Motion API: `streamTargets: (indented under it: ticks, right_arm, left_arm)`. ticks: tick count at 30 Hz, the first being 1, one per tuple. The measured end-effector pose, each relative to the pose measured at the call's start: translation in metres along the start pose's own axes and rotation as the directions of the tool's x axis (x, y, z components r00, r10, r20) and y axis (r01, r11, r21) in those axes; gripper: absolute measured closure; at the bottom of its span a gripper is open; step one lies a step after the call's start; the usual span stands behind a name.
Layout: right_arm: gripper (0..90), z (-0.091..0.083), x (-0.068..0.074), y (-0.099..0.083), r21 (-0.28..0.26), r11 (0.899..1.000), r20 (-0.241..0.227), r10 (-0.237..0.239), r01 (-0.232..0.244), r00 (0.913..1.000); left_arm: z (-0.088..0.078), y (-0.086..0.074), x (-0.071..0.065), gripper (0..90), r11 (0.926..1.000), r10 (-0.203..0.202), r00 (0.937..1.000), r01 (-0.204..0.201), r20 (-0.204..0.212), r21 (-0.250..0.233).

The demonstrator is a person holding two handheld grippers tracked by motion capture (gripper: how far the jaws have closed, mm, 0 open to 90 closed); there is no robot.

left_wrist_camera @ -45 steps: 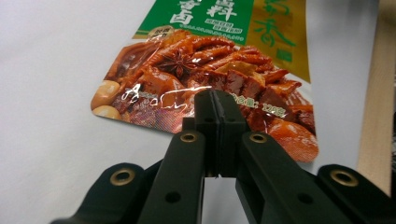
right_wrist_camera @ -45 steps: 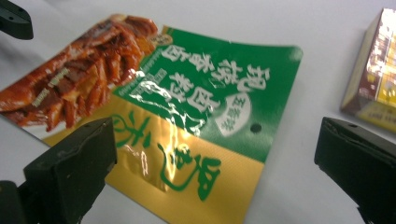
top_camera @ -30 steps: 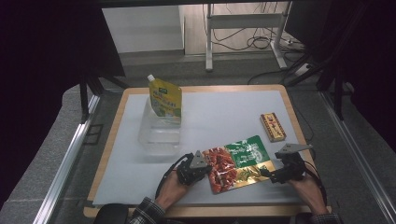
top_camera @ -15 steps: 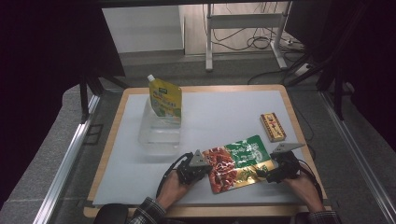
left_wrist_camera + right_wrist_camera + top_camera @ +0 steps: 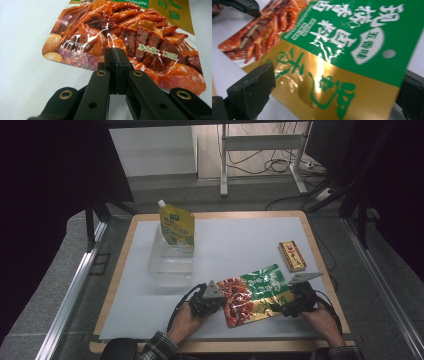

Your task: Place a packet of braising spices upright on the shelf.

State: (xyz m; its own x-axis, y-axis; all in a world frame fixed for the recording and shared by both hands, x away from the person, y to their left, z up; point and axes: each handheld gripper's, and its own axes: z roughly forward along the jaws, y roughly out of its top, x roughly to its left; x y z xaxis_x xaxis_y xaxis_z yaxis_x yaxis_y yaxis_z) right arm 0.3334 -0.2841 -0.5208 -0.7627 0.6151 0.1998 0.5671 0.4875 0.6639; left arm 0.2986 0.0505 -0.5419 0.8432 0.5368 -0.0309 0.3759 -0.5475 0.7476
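- Food pouch (image 5: 254, 294) lies flat on the white table mat (image 5: 240, 245), near my edge, between my two hands.
- My left gripper (image 5: 216, 301) sits at the pouch's left, red-printed end. In the left gripper view its jaws are pressed fully together, tips against the pouch's edge (image 5: 120, 37). I cannot tell whether any of the film is caught between them.
- My right gripper (image 5: 289, 307) is at the pouch's right end. In the right gripper view its jaws stand wide apart with the gold and green end of the pouch (image 5: 342, 57) between them, pads not pressing on it.
- Farther back on the mat: a yellow spouted pouch (image 5: 177, 226) standing in a clear plastic tub (image 5: 170, 262).
- A small red-and-yellow box (image 5: 292, 256) lies flat near the mat's right edge, just beyond the pouch.
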Motion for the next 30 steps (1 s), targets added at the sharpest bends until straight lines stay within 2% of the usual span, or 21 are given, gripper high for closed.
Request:
streamTargets:
  ticks: [5, 8, 10, 12, 18, 22, 25, 30]
  right_arm:
    - [1.7, 0.003, 0.004, 0.004, 0.015, 0.999, -0.009, 0.029, -0.029, 0.9995]
    - [1.8, 0.004, 0.000, 0.007, 0.009, 0.995, -0.029, 0.103, -0.103, 0.9943]
    - [3.3, 0.003, -0.003, 0.008, 0.007, 0.991, -0.042, 0.131, -0.131, 0.9905]
    - [11.2, 0.001, -0.004, 0.010, 0.009, 0.990, -0.026, 0.139, -0.138, 0.9900]
    - [44.6, -0.010, -0.008, 0.014, -0.029, 0.987, -0.008, 0.158, -0.158, 0.9875]
    - [64.9, -0.013, -0.007, 0.016, -0.033, 0.991, 0.025, 0.129, -0.128, 0.9913]
    - [75.5, -0.015, -0.006, 0.018, -0.033, 0.992, 0.058, 0.121, -0.119, 0.9910]
    - [85.5, -0.017, -0.007, 0.019, -0.028, 0.991, 0.073, 0.129, -0.127, 0.9890]
  left_arm:
    - [0.000, 0.000, 0.000, 89.8, 0.9999, -0.015, 0.9999, 0.015, 0.005, -0.005]
    - [0.000, 0.000, 0.001, 89.8, 0.9999, -0.014, 0.9999, 0.014, 0.005, -0.002]
    - [0.000, 0.000, 0.001, 89.8, 0.9999, -0.016, 0.9999, 0.016, 0.005, -0.001]
    - [0.000, 0.000, 0.000, 89.7, 0.9996, -0.027, 0.9996, 0.027, 0.003, -0.005]
    - [0.000, 0.000, 0.000, 89.6, 0.9997, -0.024, 0.9997, 0.024, -0.004, -0.001]
    - [-0.001, 0.000, -0.001, 87.2, 0.9996, -0.027, 0.9994, 0.027, -0.021, -0.002]
    - [-0.002, 0.002, -0.001, 80.7, 0.9997, -0.024, 0.9990, 0.024, -0.038, 0.008]
    - [-0.010, 0.004, -0.002, 77.7, 0.9997, -0.024, 0.9986, 0.024, -0.046, -0.005]
